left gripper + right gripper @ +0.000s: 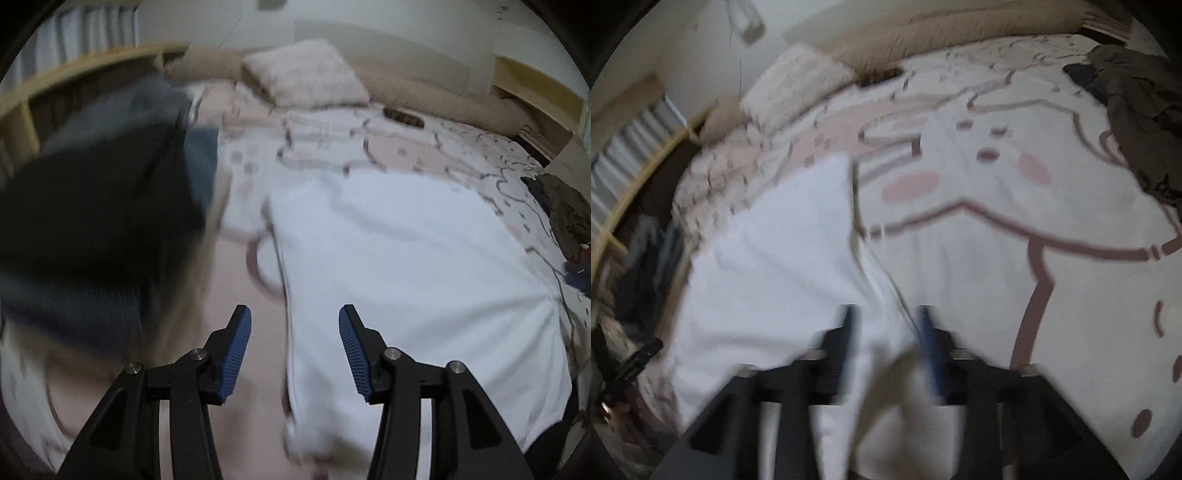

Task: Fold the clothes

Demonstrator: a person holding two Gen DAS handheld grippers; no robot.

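Left tongs (295, 354) gape empty; right tongs (886, 343) straddle the white garment (768, 258), parted.

A garment (406, 258) lies on the bed (424, 133), a pillow (306, 74) behind it.

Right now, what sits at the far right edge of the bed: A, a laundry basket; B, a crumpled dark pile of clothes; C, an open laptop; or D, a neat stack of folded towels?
B: a crumpled dark pile of clothes lies at the bed's far right edge, beyond the white garment.
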